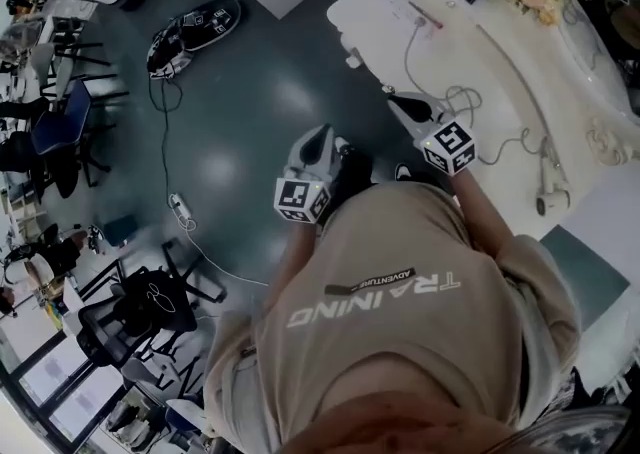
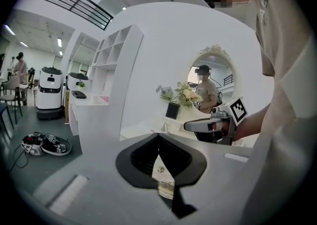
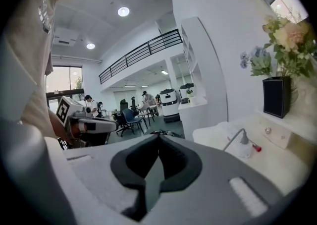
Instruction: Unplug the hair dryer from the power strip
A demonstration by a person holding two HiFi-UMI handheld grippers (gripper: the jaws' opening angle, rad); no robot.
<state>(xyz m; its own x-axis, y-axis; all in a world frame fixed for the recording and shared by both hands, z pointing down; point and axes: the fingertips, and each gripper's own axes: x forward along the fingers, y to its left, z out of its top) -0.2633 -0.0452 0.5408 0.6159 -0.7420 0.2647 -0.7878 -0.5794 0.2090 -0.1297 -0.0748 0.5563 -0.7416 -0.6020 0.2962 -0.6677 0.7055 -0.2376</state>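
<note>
The white hair dryer lies on the white table at the right of the head view. Its cable loops back to a plug that sits in the white power strip, beside a red switch. The strip is near the table's far left corner. My right gripper hovers at the table's left edge, short of the strip, with its jaws together and empty. Over the floor, my left gripper is held with its jaws closed on nothing.
A black vase of flowers stands behind the strip. A round mirror and a white shelf unit are along the wall. On the floor lie a marked device and another cable with a strip. Chairs stand at left.
</note>
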